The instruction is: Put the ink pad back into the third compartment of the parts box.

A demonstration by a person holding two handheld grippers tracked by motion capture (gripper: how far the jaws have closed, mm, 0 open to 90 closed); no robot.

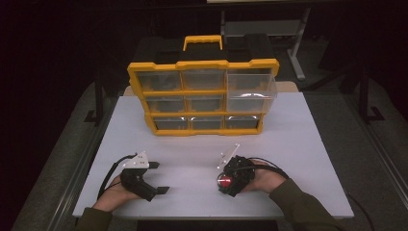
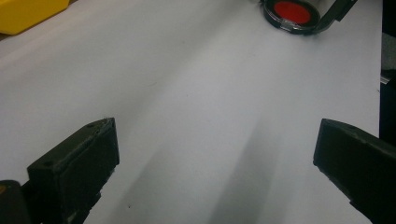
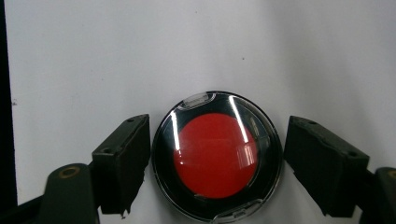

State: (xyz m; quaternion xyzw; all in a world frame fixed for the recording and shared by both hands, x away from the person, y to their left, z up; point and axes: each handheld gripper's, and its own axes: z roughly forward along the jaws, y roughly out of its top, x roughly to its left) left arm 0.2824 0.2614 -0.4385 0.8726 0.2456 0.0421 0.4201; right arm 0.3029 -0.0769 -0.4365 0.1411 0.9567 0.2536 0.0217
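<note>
Right gripper around one round red compact, left gripper open, one organizer

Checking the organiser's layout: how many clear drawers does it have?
8: in the yellow organiser, three across the bottom row, two small ones in each upper row at left, and one tall drawer at right.

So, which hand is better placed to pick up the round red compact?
The right. The right gripper already has its jaws on either side of the red compact, close to its rim. The left gripper stands open over bare table, apart from it.
</note>
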